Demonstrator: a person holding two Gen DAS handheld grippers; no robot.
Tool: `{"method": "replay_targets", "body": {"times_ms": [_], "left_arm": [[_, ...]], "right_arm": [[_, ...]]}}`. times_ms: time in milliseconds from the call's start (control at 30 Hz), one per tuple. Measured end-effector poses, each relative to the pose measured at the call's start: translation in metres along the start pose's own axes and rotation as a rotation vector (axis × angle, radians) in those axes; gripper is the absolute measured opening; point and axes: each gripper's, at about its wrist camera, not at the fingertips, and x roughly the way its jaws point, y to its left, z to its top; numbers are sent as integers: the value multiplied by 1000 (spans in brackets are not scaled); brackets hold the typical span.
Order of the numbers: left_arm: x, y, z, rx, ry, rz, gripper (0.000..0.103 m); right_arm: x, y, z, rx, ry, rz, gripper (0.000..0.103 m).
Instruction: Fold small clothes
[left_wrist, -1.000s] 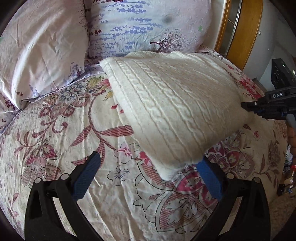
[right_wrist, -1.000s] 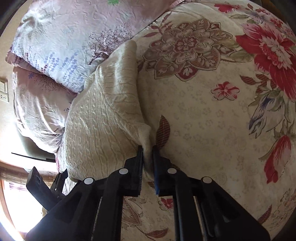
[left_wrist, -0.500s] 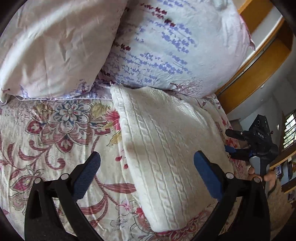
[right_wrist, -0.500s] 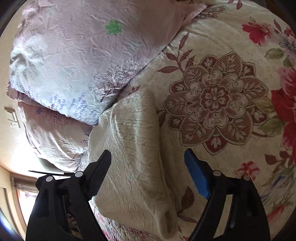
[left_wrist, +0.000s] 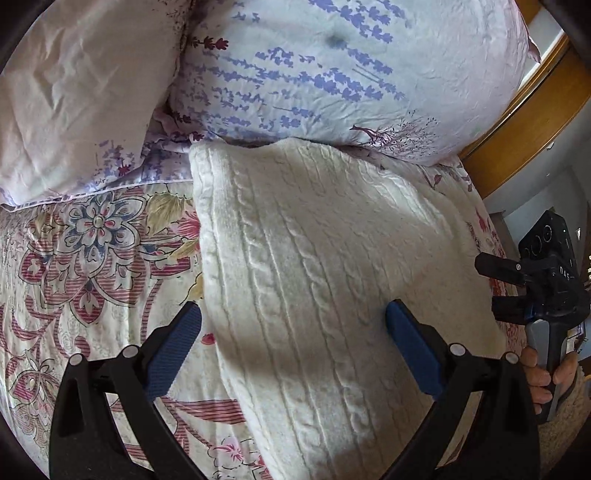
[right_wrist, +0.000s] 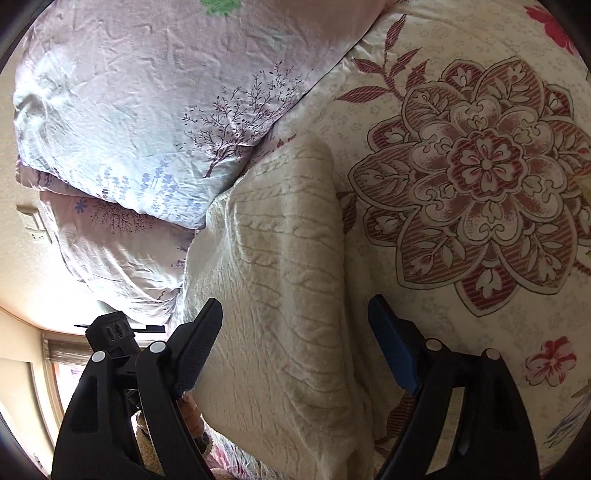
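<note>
A cream cable-knit sweater (left_wrist: 314, 277) lies folded into a long rectangle on the flowered bedspread (left_wrist: 92, 251), its far end against the pillows. It also shows in the right wrist view (right_wrist: 280, 295). My left gripper (left_wrist: 293, 354) is open and empty, held above the sweater's near part. My right gripper (right_wrist: 295, 347) is open and empty over the sweater's other side. The right gripper also shows in the left wrist view (left_wrist: 498, 291) at the sweater's right edge, held by a hand.
Two pillows, a pink one (left_wrist: 74, 92) and one with purple flower print (left_wrist: 351, 74), lie at the head of the bed. A wooden headboard (left_wrist: 524, 122) runs at the far right. The bedspread (right_wrist: 480, 184) stretches wide to the right of the sweater.
My right gripper was shut on the sweater's edge one second ago; it has opened and let go. Both grippers have moved toward the pillows over the sweater, which now lies flat.
</note>
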Motion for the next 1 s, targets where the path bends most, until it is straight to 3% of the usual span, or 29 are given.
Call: {"method": "replay_targets", "body": {"times_ms": [33, 100, 233, 367, 500, 633, 733, 900, 1000], "left_arm": [[2, 0, 0, -5, 7, -17, 92], [6, -3, 0, -19, 13, -19, 92], [11, -3, 3, -36, 16, -36, 91], [9, 6, 2, -66, 12, -66, 86], [5, 10, 0, -84, -7, -82, 71], [-5, 21, 0, -118, -32, -125, 50], [-11, 29, 1, -140, -42, -165, 42], [-35, 39, -4, -128, -62, -214, 37], [-60, 54, -13, -122, -88, -201, 37]], "right_arm": [[3, -3, -1, 19, 8, 31, 78], [10, -6, -2, 34, 25, 50, 61], [16, -7, -6, 32, 14, 61, 56], [15, -15, -7, 53, 10, 82, 45], [16, -17, -10, 48, 1, 93, 34], [17, -10, -14, 25, -17, 95, 31], [20, 1, -11, 13, -29, 108, 30], [23, 21, -12, -11, -33, 143, 29], [36, 40, -19, -38, 0, 168, 29]]}}
